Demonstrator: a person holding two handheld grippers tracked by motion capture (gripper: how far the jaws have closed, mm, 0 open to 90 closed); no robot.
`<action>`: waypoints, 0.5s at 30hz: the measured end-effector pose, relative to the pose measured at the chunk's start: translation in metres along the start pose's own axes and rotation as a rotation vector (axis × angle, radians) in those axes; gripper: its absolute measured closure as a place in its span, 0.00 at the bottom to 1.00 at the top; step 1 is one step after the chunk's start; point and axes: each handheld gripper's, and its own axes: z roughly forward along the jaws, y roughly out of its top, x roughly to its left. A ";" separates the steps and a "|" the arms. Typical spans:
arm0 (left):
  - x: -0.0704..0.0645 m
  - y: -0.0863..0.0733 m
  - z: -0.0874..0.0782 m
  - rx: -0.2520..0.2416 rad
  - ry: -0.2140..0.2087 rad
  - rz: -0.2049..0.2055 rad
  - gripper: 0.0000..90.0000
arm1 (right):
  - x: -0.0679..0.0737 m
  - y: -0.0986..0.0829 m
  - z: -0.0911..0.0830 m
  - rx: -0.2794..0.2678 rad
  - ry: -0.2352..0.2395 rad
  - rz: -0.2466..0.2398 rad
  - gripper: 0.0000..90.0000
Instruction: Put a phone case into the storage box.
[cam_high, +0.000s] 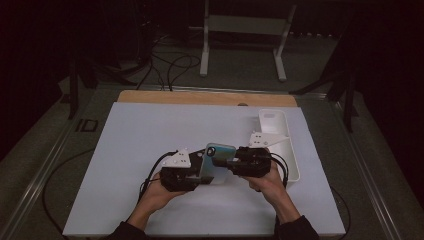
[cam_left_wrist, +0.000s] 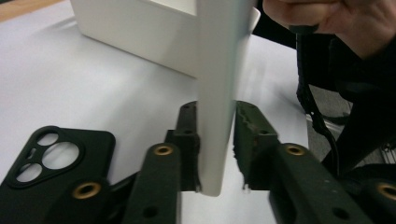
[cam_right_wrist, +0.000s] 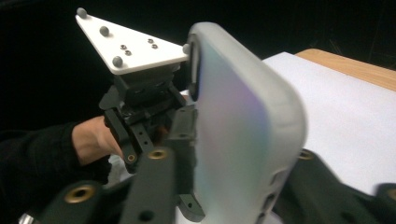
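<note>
A phone (cam_high: 220, 150) in a frosted clear case, its back shimmering teal, is held on edge above the middle of the white tabletop (cam_high: 140, 145). My left gripper (cam_high: 204, 171) grips it from the left and my right gripper (cam_high: 221, 161) from the right. In the left gripper view the phone (cam_left_wrist: 217, 70) stands as a pale slab, with my left gripper (cam_left_wrist: 215, 119) shut on its lower edge. In the right gripper view my right gripper (cam_right_wrist: 243, 147) is shut across the cased phone (cam_right_wrist: 233, 116). A black phone case (cam_left_wrist: 51, 161) with camera cut-outs lies flat on the table beside the left jaw.
A long white tray (cam_high: 273, 120) lies along the right side of the table, just beyond the right hand; its wall (cam_left_wrist: 135, 37) shows behind the phone. A wooden strip (cam_high: 200, 97) borders the table's far edge. A white stand (cam_high: 245, 25) and cables sit on the floor beyond.
</note>
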 end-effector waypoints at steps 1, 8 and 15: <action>0.000 0.000 0.000 0.002 -0.002 0.001 0.86 | 0.000 0.000 0.001 0.005 -0.006 -0.002 0.66; -0.003 0.000 0.002 0.007 0.019 0.016 0.90 | 0.001 -0.001 0.006 0.037 -0.048 -0.017 0.48; -0.001 0.000 -0.003 -0.004 0.070 0.005 0.90 | 0.002 -0.002 0.008 0.073 -0.132 -0.008 0.25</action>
